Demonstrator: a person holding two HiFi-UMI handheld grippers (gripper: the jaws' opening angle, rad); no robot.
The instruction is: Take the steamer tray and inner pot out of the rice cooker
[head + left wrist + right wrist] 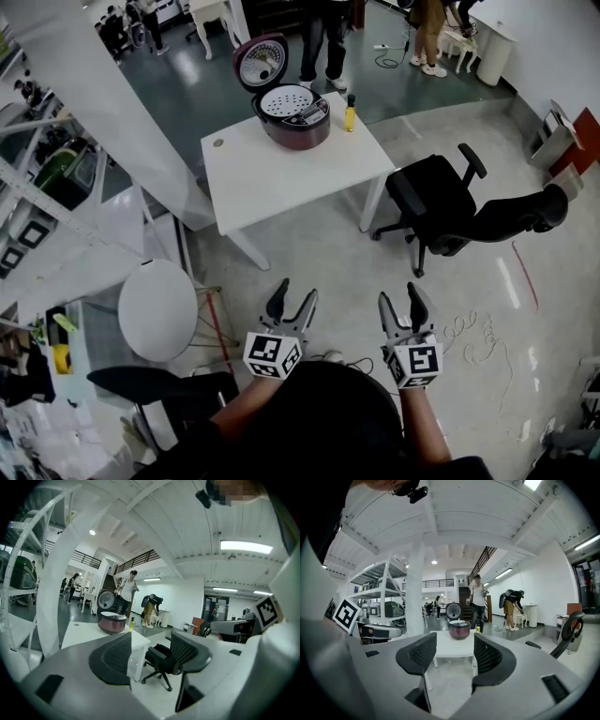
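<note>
A dark red rice cooker (292, 120) stands on the white table (281, 173) far ahead, its lid (260, 62) raised. A white perforated steamer tray (287, 101) sits in its top; the inner pot beneath is hidden. My left gripper (294, 292) and right gripper (400, 296) are held side by side over the floor, well short of the table, both open with nothing between the fingers. The left gripper view shows its open jaws (151, 654) with the cooker (112, 621) distant at left. Looking along the right gripper (450, 657), the cooker (459, 629) is straight ahead.
A yellow bottle (350, 114) stands beside the cooker. A black office chair (439, 202) is right of the table, and a round white stool (157, 309) is near left. A slanted white pillar (112, 112) and shelving stand at left. Cables lie on the floor (473, 337). People stand beyond the table.
</note>
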